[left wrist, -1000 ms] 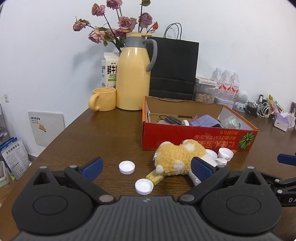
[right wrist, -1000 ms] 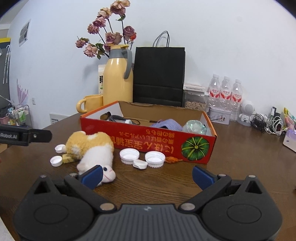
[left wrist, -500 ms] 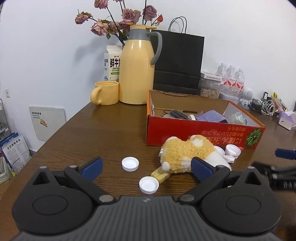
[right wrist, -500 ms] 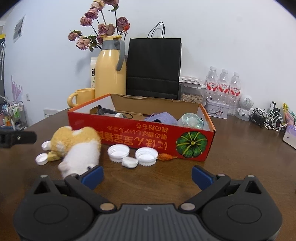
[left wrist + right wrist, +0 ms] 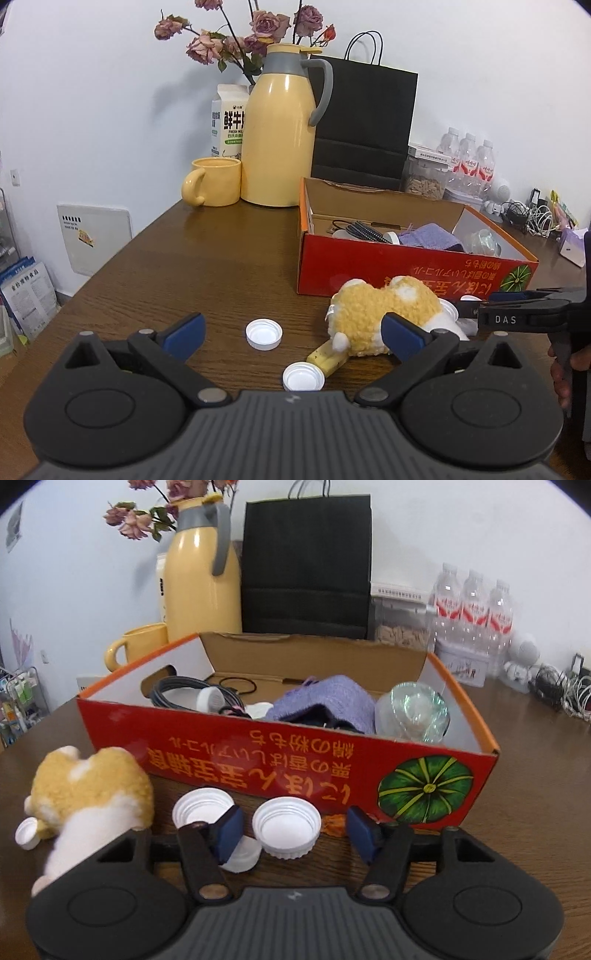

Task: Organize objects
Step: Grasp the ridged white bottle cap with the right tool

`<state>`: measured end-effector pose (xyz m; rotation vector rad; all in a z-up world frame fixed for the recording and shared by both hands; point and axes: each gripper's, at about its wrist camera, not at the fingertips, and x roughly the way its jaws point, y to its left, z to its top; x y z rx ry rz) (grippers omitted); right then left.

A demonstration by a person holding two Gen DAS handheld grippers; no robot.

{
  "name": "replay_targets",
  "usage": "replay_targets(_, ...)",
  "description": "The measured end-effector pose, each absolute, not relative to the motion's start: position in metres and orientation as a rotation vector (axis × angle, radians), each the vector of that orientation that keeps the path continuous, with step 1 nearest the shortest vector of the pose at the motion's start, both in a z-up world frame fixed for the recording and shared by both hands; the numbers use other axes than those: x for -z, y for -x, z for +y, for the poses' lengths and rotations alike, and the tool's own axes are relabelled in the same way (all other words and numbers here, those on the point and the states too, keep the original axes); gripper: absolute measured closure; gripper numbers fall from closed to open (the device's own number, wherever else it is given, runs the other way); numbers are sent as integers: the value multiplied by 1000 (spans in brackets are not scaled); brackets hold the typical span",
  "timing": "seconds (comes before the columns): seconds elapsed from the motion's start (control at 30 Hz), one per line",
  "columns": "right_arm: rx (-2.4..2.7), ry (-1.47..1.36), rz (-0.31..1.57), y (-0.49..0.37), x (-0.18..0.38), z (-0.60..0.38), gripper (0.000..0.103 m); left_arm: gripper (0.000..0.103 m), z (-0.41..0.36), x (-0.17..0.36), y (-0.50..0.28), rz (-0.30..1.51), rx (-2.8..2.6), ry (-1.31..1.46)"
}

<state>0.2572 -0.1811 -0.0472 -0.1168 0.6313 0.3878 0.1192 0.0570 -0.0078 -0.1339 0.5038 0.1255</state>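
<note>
A red cardboard box [image 5: 258, 753] on the brown table holds cables, a purple cloth and a clear glass piece. In front of it lie white bottle caps and a yellow-and-white plush toy [image 5: 88, 794]. My right gripper [image 5: 293, 830] is low over the table, its jaws closing around a wide white cap [image 5: 286, 827]; small gaps still show between pads and cap. A second wide cap [image 5: 203, 806] and a smaller cap [image 5: 242, 856] lie by its left finger. My left gripper [image 5: 293, 332] stands open with two caps [image 5: 264, 334] [image 5: 303, 376] between its fingers. The plush toy [image 5: 384, 317] touches its right finger.
A yellow jug [image 5: 282, 136], a yellow mug [image 5: 214, 181], a milk carton [image 5: 227, 118] and a black paper bag [image 5: 364, 122] stand behind the box. Water bottles [image 5: 472, 609] and cables [image 5: 569, 690] are at the back right. A small orange scrap [image 5: 334, 823] lies by the box.
My right gripper has moved forward and down to the caps by the box, and its jaws have narrowed around the wide cap. The left gripper has barely shifted.
</note>
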Motion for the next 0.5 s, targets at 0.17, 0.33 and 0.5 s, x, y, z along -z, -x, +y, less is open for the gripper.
replay_targets(0.17,-407,127,612,-254,47,-179,64,0,56,11,-123,511,-128,138)
replay_targets(0.33,-402,129,583,-250,47,-180,64,0,55,10,-122,508,-137,132)
replay_targets(0.5,-392,108,501,-238,37,-187,64,0,57,10,-119,506,-154,128)
